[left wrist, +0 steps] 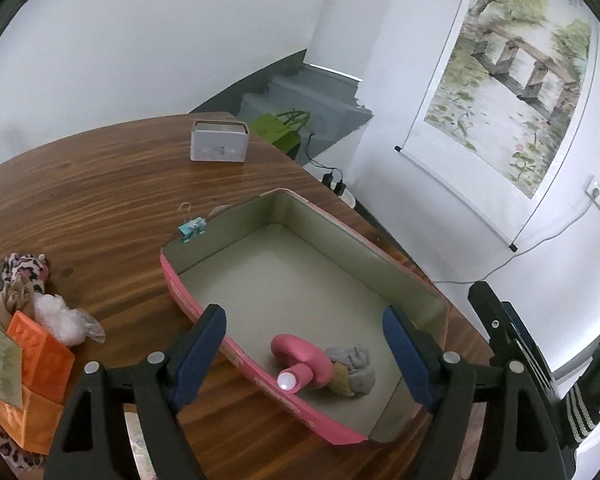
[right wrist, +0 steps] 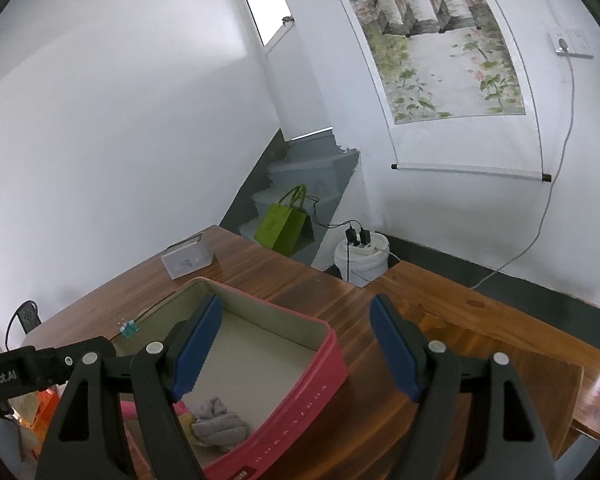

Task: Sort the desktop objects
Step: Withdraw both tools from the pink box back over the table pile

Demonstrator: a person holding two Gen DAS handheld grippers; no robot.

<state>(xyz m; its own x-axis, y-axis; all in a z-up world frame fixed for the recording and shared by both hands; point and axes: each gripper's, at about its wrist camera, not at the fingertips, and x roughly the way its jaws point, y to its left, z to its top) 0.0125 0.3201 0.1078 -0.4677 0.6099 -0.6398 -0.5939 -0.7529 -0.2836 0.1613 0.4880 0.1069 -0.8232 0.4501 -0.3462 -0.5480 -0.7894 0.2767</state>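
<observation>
A pink box [left wrist: 204, 312] with a grey-green inside stands on the wooden table [left wrist: 100, 208]. In it lie a pink hook-shaped gadget [left wrist: 300, 360] with a white tip and a grey rolled cloth [left wrist: 354, 366]. My left gripper [left wrist: 304, 356] is open and empty, just above the box's near end, over the pink gadget. My right gripper [right wrist: 296, 348] is open and empty above the box's right wall [right wrist: 300, 392]. The grey cloth also shows in the right wrist view [right wrist: 218, 420]. A teal binder clip [left wrist: 192, 230] lies on the table beside the box's far left corner.
A white tin [left wrist: 219, 140] stands at the table's far side. At the left lie an orange carton [left wrist: 36, 364], a leopard-print soft item [left wrist: 24, 270] and white fluff [left wrist: 58, 322]. Off the table stand a green bag [right wrist: 286, 224] and a white bucket [right wrist: 360, 262] with a power strip.
</observation>
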